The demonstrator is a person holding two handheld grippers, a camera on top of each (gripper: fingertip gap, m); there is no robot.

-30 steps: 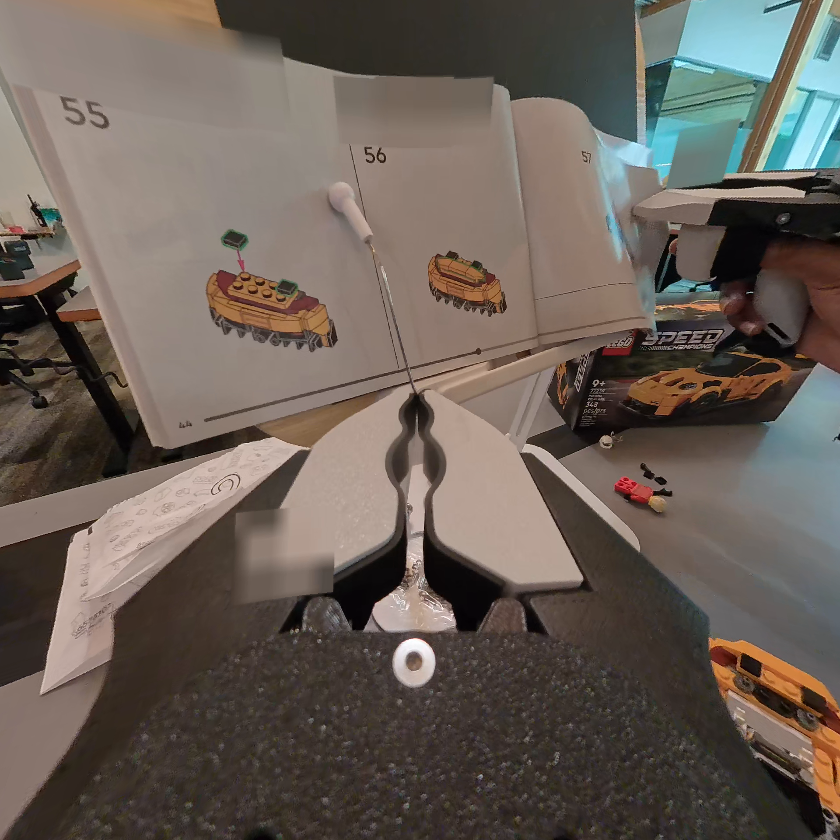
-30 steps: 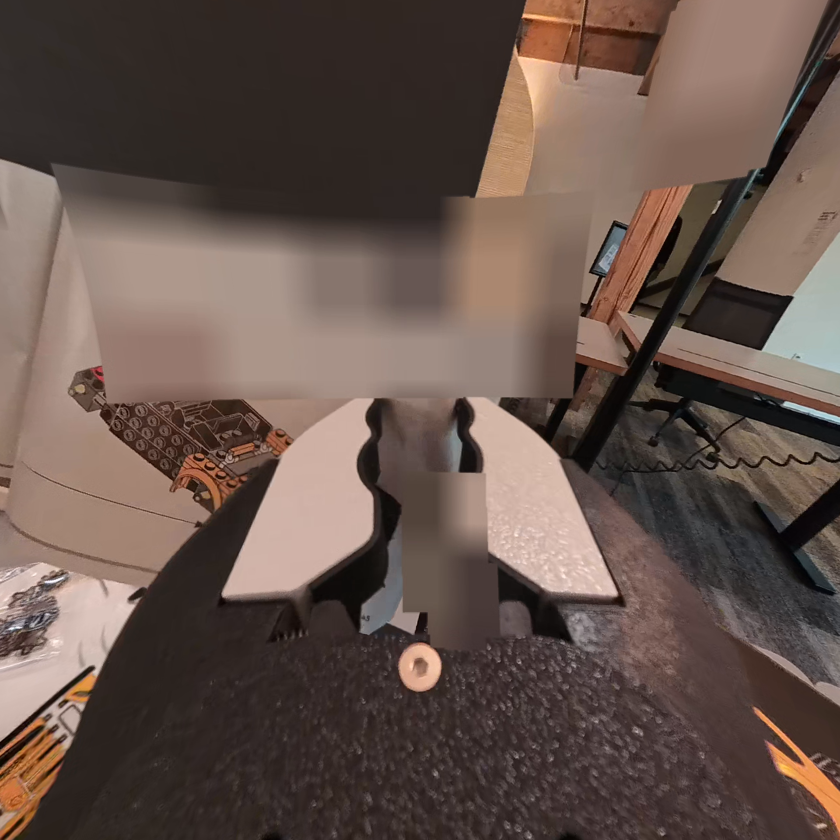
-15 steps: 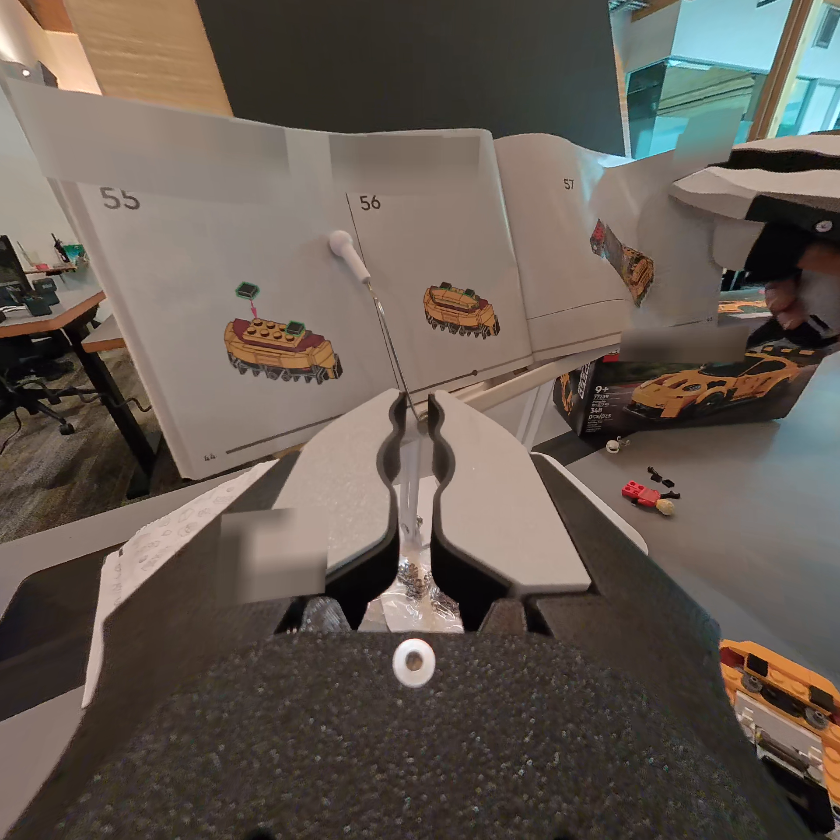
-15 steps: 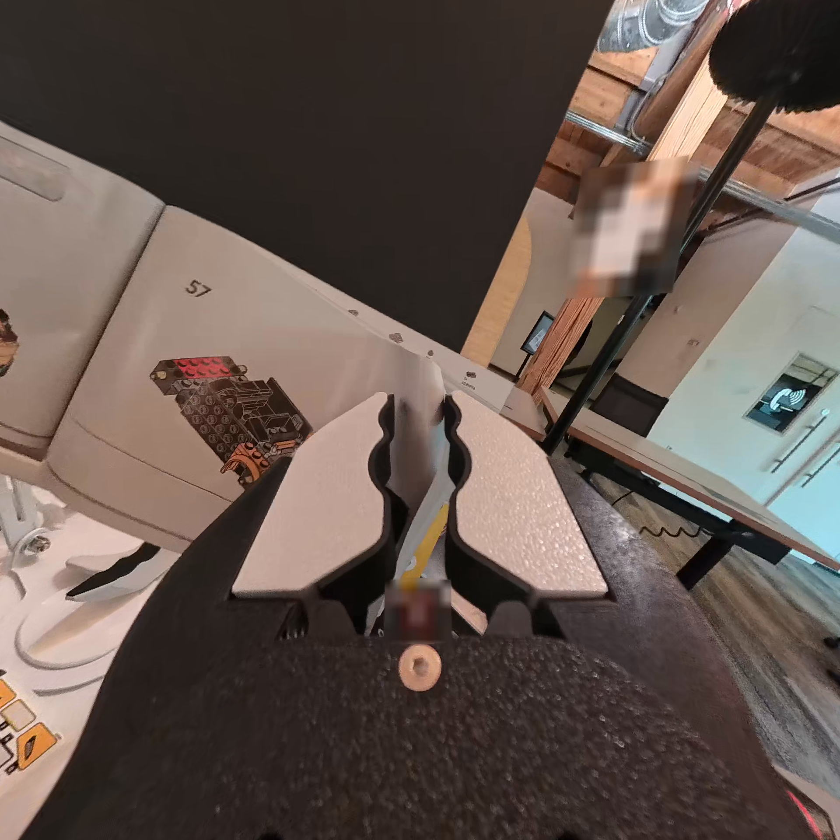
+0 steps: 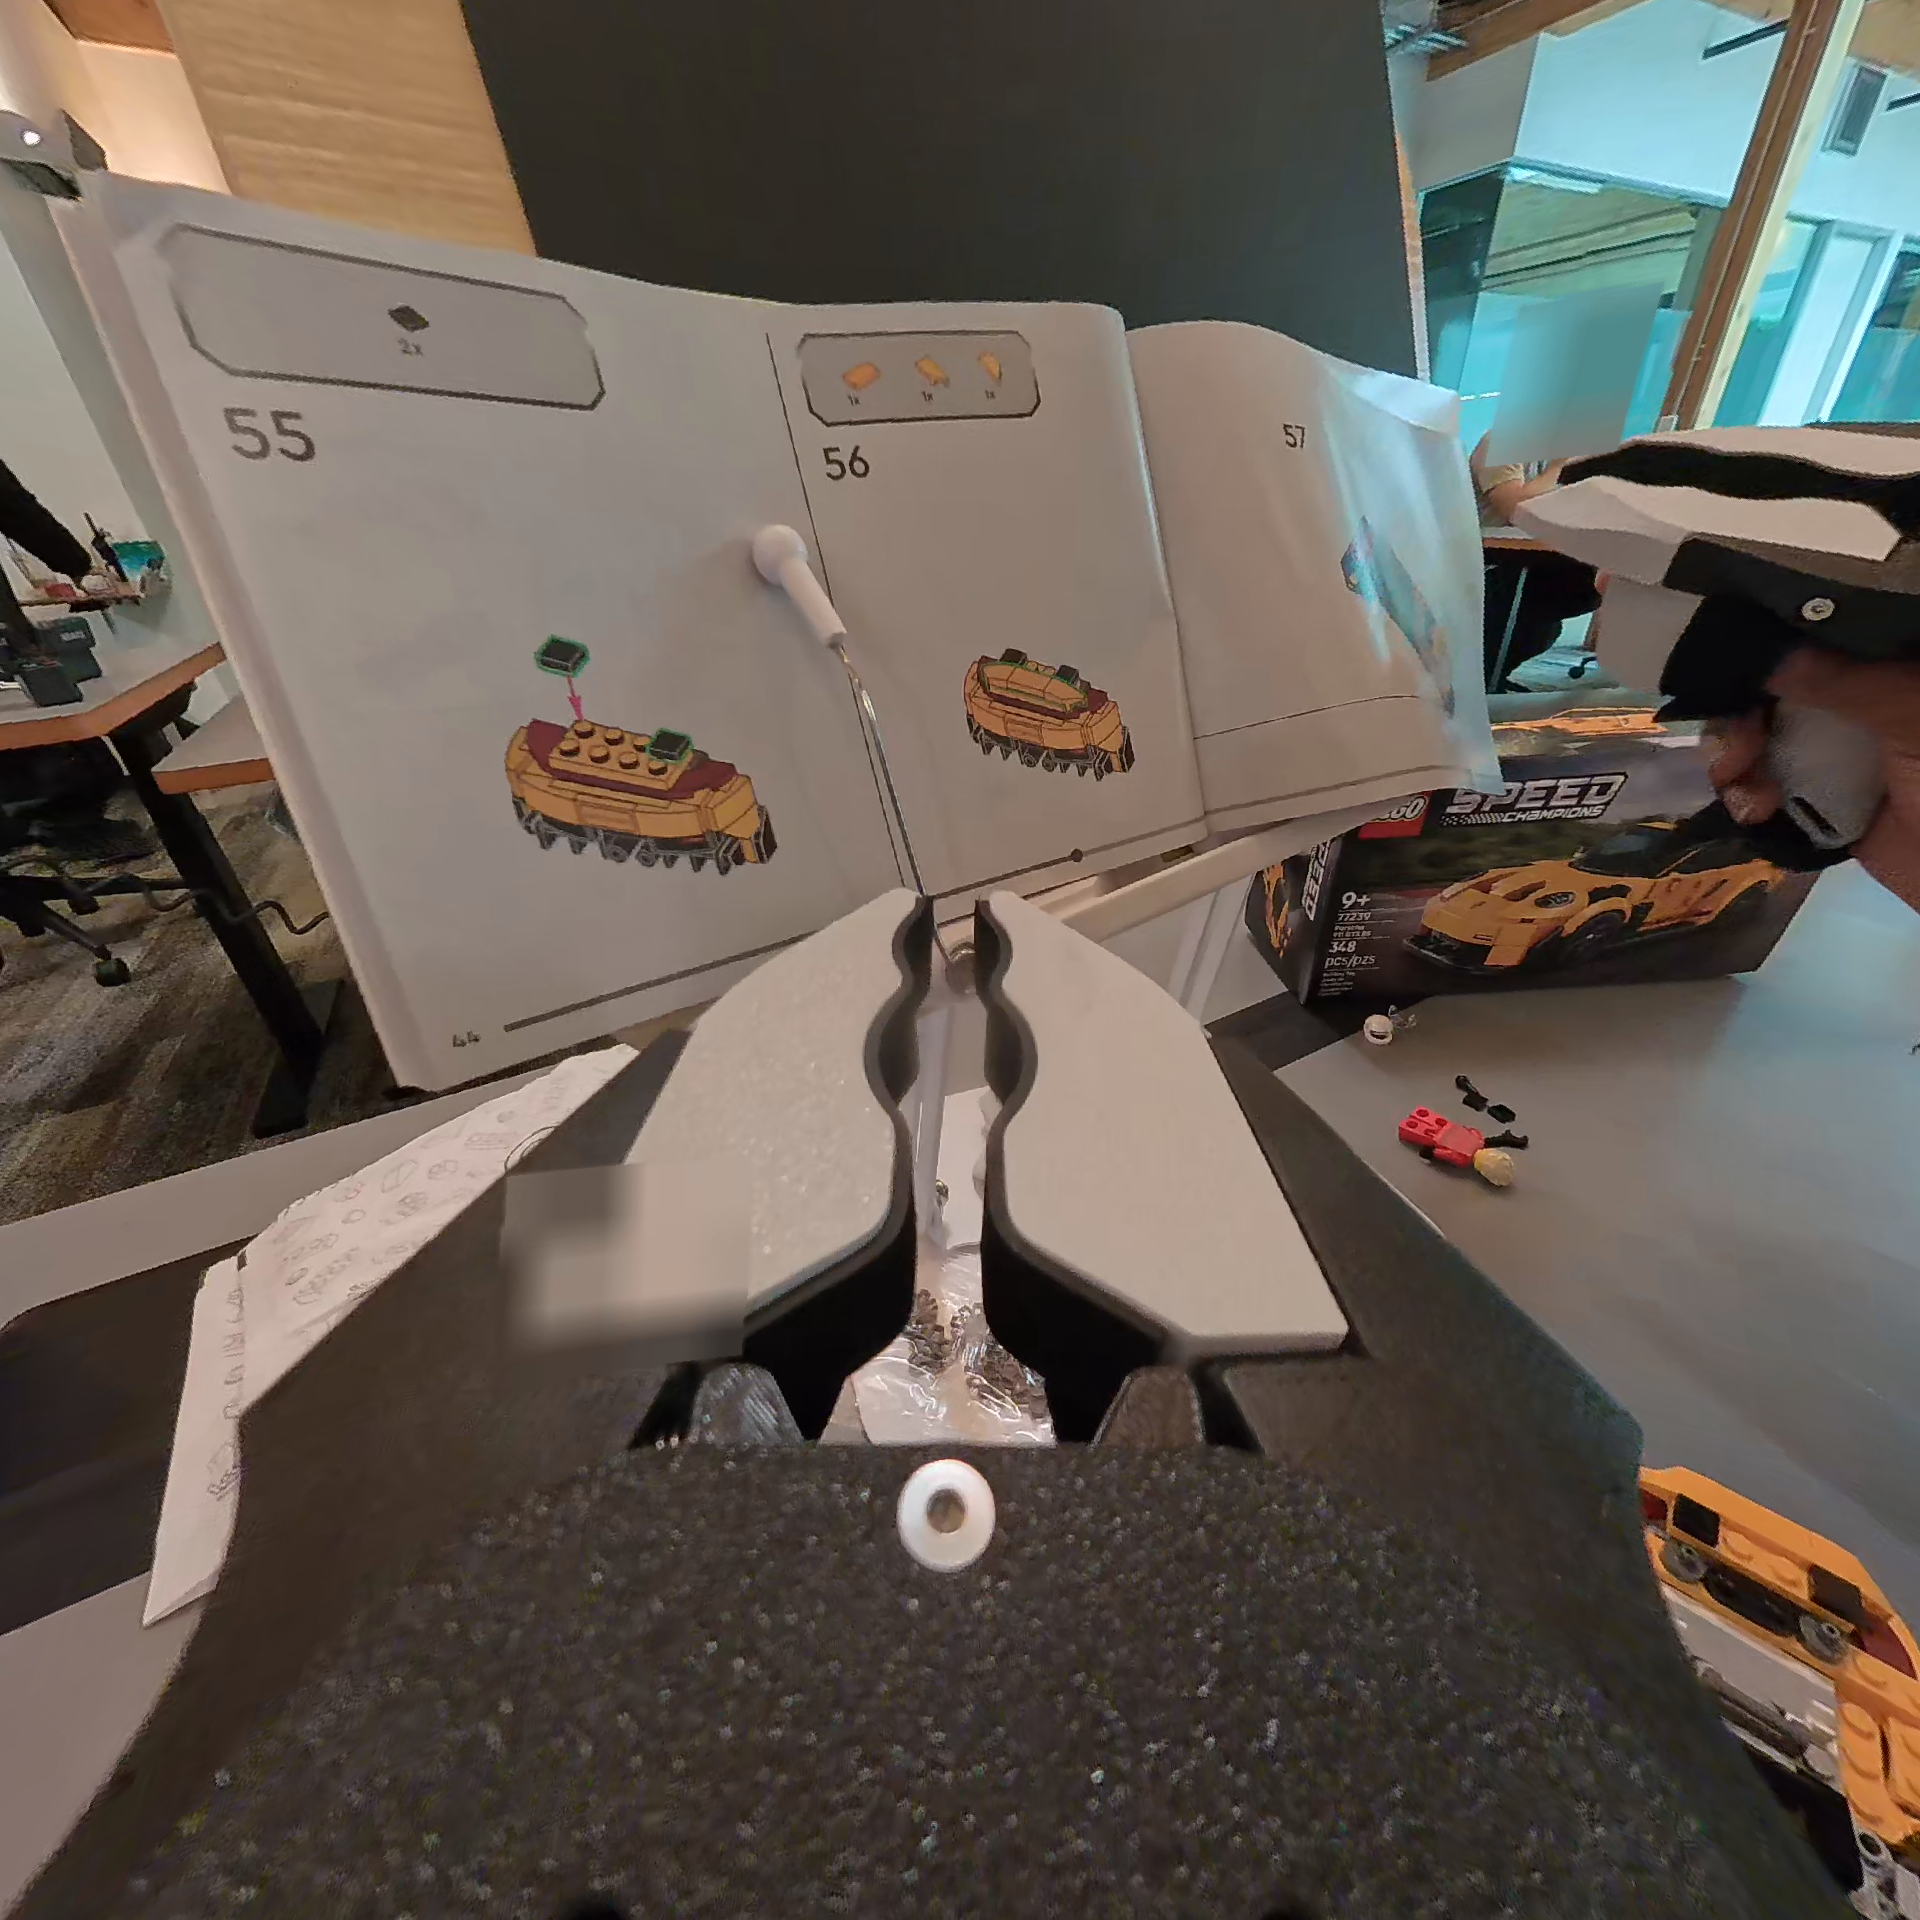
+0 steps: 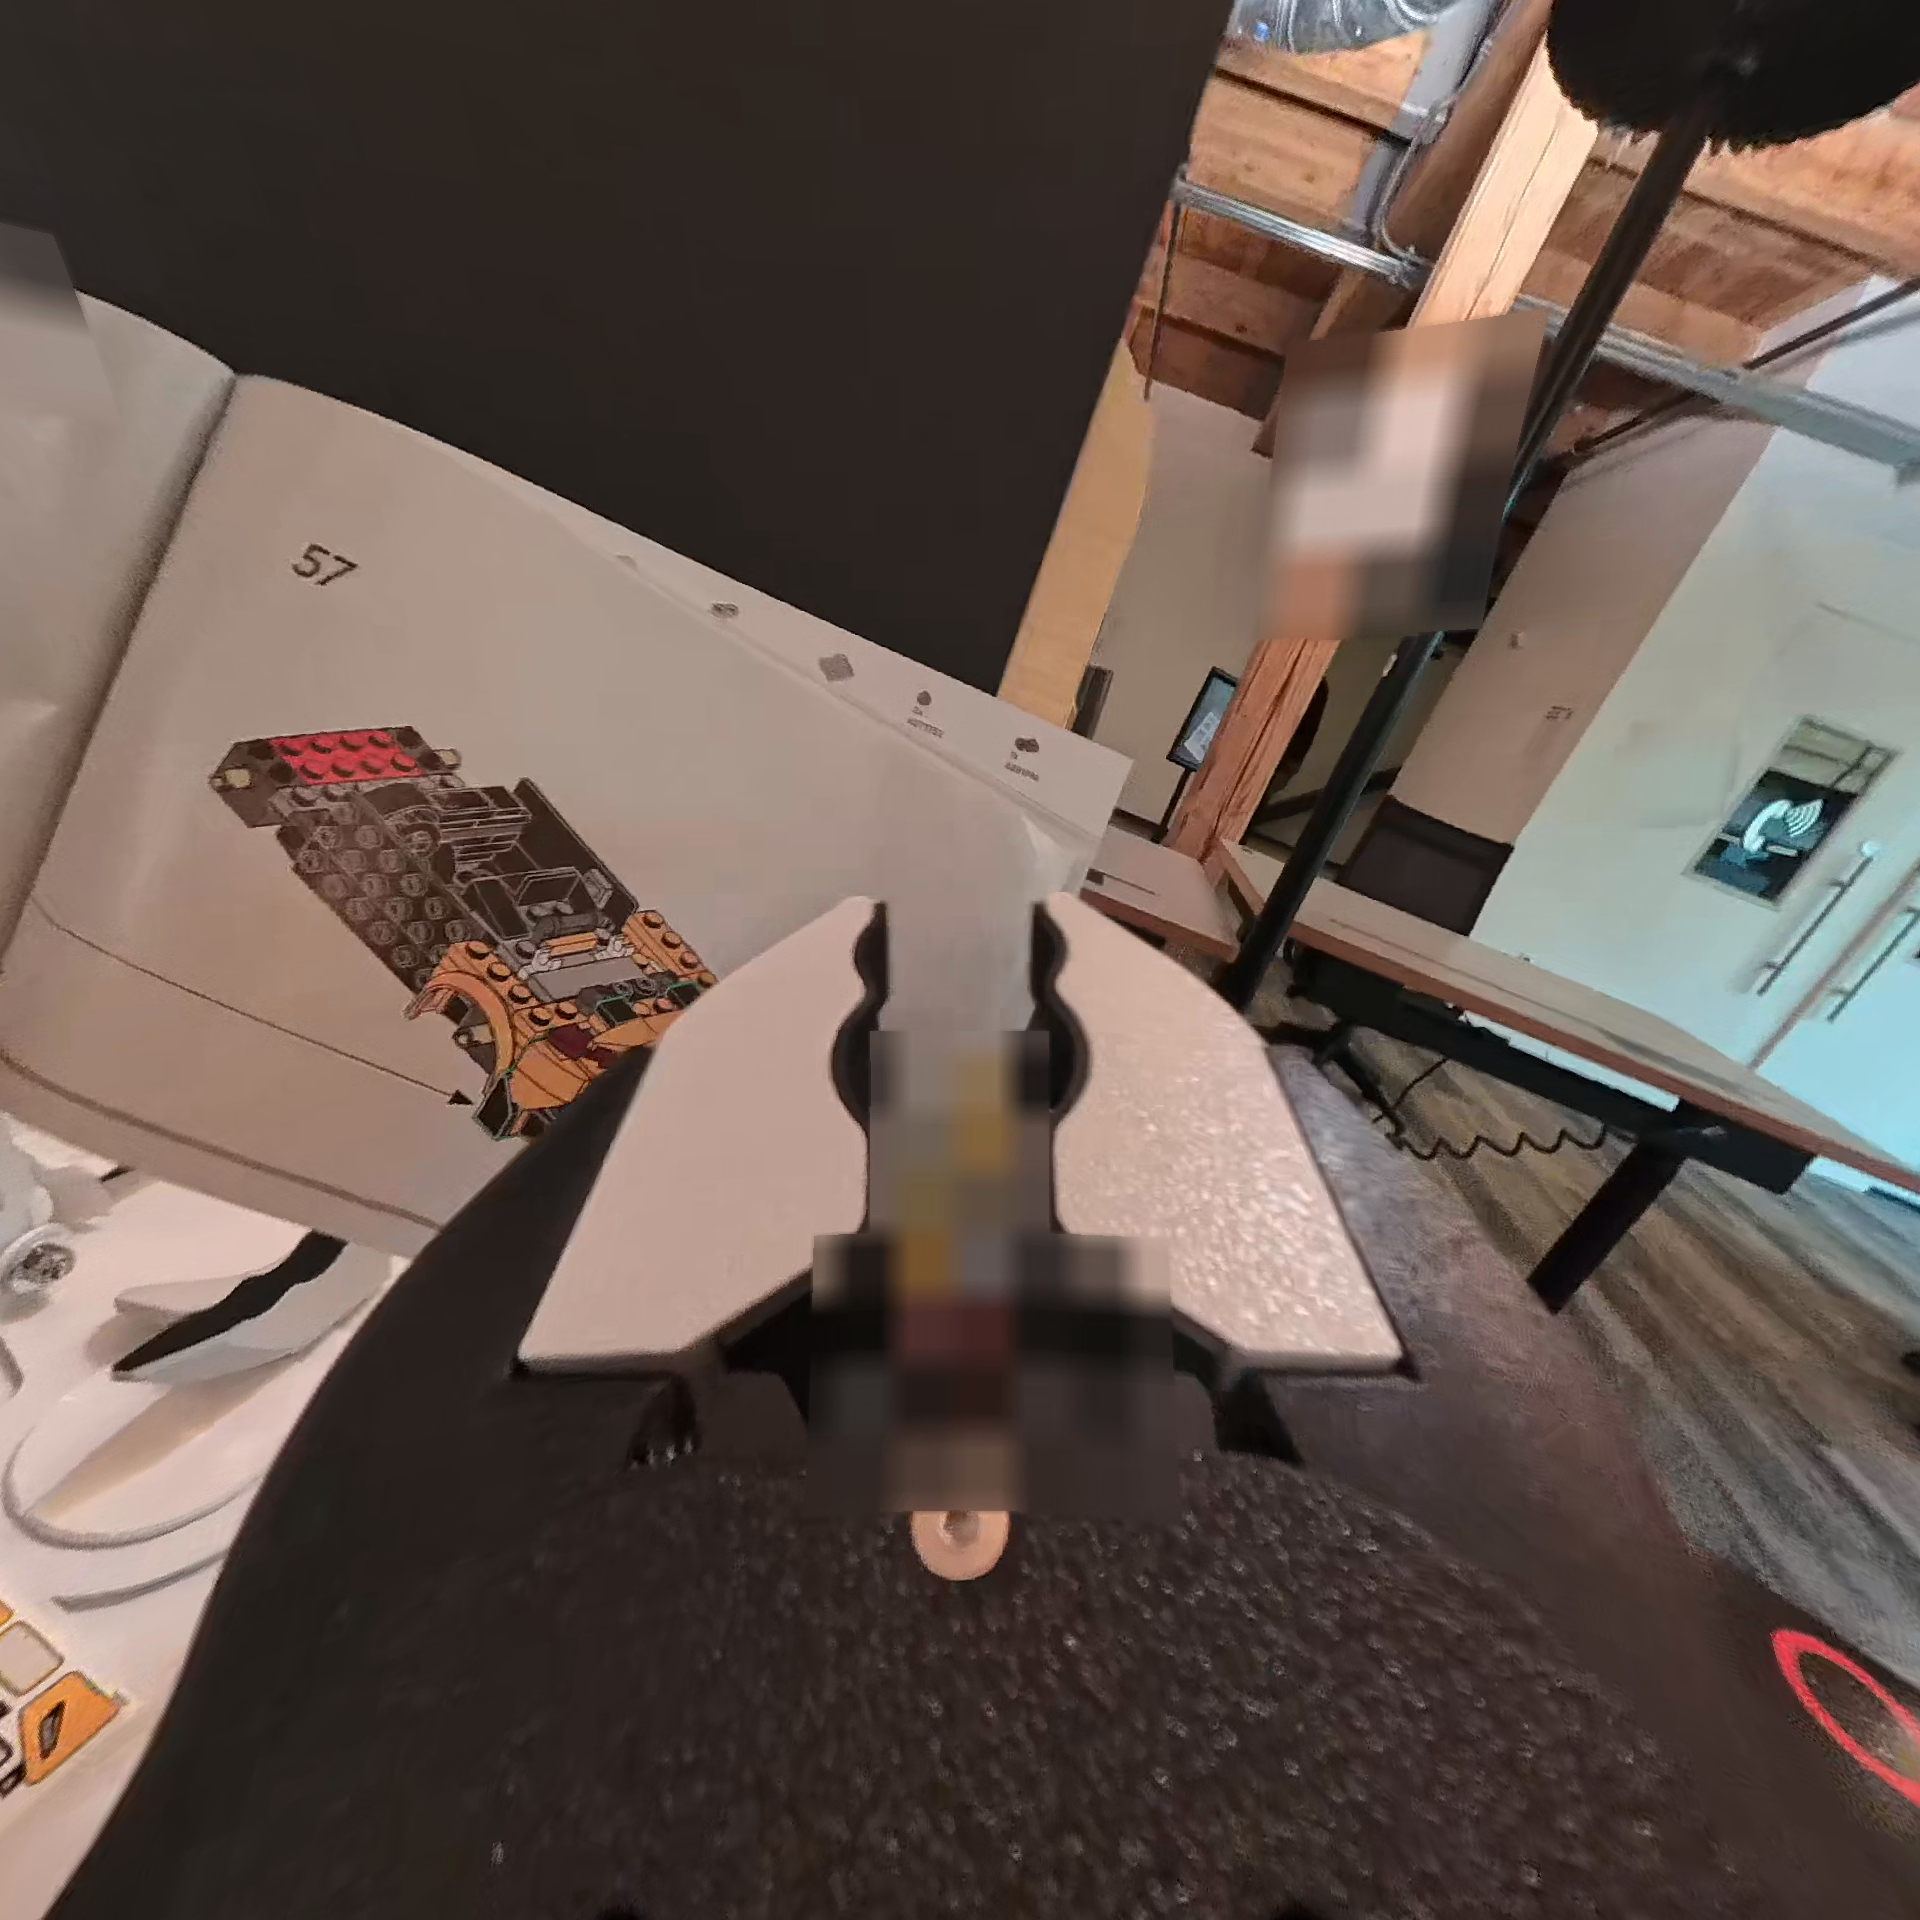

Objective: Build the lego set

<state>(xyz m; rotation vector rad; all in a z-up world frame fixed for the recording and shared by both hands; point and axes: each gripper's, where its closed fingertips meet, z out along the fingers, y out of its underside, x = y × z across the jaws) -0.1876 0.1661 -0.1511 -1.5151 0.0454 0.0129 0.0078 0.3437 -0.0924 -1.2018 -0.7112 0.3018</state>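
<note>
The instruction booklet [image 5: 520, 540] stands open on a white stand, and its right-hand page also shows in the right wrist view [image 6: 540, 748]. My left gripper [image 5: 951, 920] hovers in front of the booklet's lower middle with its jaws a narrow gap apart and nothing between them. My right gripper [image 6: 961, 920] holds the outer edge of a lifted booklet page [image 5: 1392, 540]; pale paper [image 6: 961, 966] fills the gap between its jaws. It shows at the far right of the left wrist view [image 5: 1538, 499], held by a hand. A partly built orange car [image 5: 1787, 1621] lies at the lower right.
The set's box [image 5: 1538, 862] stands behind on the grey table. A small red figure [image 5: 1455, 1138] and tiny loose parts lie in front of it. A clear parts bag [image 5: 956, 1361] lies under my left gripper, a printed paper sheet [image 5: 343, 1247] to its left. A sticker sheet [image 6: 42, 1704] lies by the stand. Tip to tip, the grippers are about 25 cm apart.
My left gripper's jaws went from touching to slightly apart and it drew back from the booklet. My right gripper closed in on the page edge and lifted it away to the right.
</note>
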